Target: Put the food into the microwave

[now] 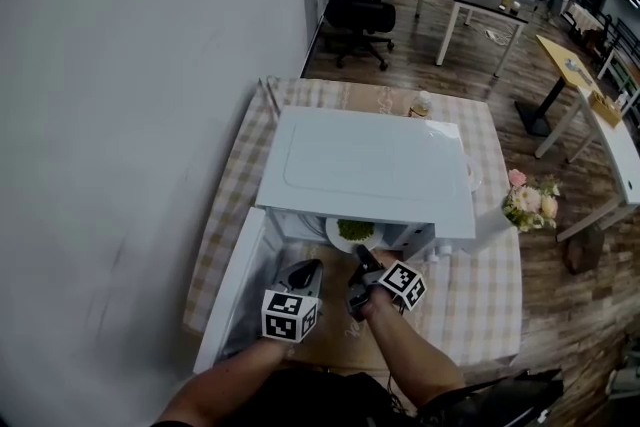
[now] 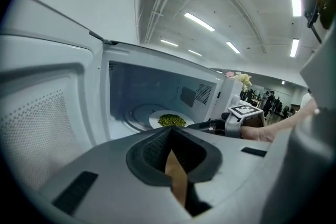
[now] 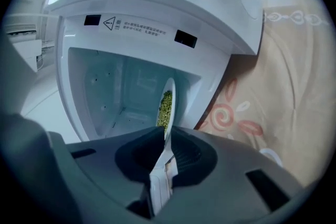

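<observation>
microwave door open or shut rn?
Open. The door stands swung out leftward, and the left gripper view looks into the cavity at the plate of green food, held at its rim by the right gripper.

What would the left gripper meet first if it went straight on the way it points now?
Probably the plate of green food inside the open microwave, which lies straight ahead of the left gripper. Depth is unclear, so it may touch the microwave floor first.

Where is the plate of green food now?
In the head view, the plate lies in the mouth of the open microwave, at centre, its near rim gripped by the right gripper.
</observation>
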Demonstrator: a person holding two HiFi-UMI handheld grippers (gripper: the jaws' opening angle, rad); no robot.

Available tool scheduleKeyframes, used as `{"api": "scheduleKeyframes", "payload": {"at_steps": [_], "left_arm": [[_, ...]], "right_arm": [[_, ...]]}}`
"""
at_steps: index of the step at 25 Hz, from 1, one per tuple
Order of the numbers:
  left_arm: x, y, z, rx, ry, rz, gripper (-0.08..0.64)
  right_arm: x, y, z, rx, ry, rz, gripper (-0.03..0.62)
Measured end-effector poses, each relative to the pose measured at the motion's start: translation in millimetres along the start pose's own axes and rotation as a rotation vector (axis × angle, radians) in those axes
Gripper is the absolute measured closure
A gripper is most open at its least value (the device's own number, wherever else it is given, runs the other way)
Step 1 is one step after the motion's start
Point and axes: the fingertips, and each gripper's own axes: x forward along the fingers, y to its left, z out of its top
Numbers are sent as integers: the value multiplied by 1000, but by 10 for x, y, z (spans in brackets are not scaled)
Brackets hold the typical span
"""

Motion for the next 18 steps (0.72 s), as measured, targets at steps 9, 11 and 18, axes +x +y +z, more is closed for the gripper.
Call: {"api": "scheduleKeyframes", "payload": {"at_steps": [9,11,18], "left_arm": [[-12,34,26,32,4,-3,552],[-10,39,18,34,10,1,552],[-14,-8,2,38,7,-11,552]], "right_arm": [[178,50,46,14,-25,-27,555],[219,37,52,14,-27,-44,555],[257,43,48,-46,-16,-49,537]]}}
